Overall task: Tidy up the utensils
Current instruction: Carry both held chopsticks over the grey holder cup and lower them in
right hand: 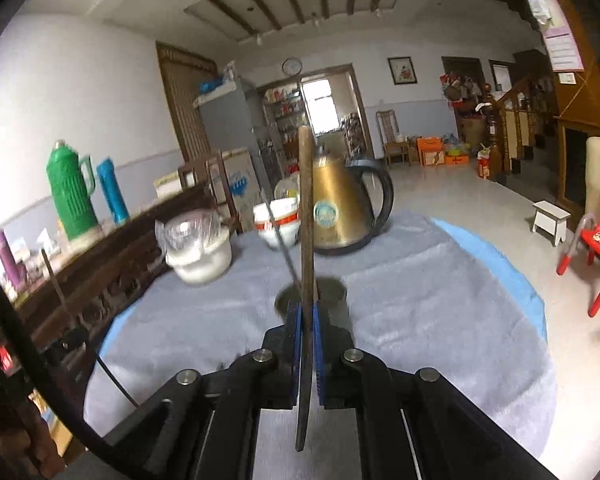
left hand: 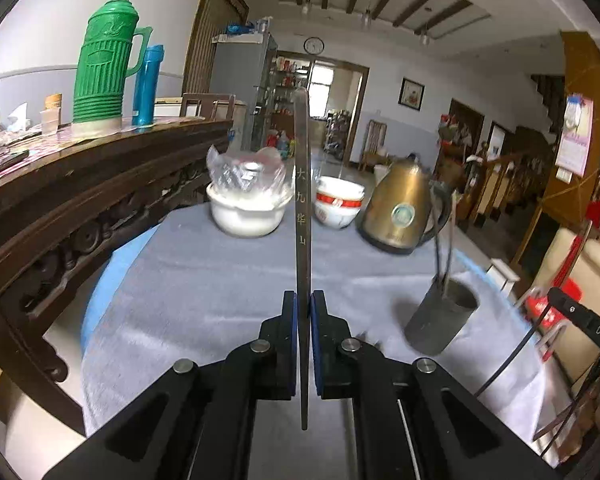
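Note:
My left gripper [left hand: 303,300] is shut on a dark chopstick [left hand: 302,208] with gold characters, which stands upright between the blue pads above the grey tablecloth [left hand: 200,288]. To its right stands a dark grey cylindrical holder [left hand: 440,316] with a few chopsticks [left hand: 446,248] leaning in it. My right gripper [right hand: 307,308] is shut on a brown chopstick [right hand: 307,208], also upright. Directly behind the right fingers is the holder [right hand: 332,286], mostly hidden, with a thin chopstick [right hand: 280,240] slanting out to the left.
At the far side of the table stand a brass kettle [left hand: 404,208], stacked red-banded bowls [left hand: 338,204] and a white bowl with a plastic bag [left hand: 248,208]. A carved wooden sideboard [left hand: 80,208] with a green thermos [left hand: 104,68] runs along the left. A red chair [right hand: 596,240] stands right.

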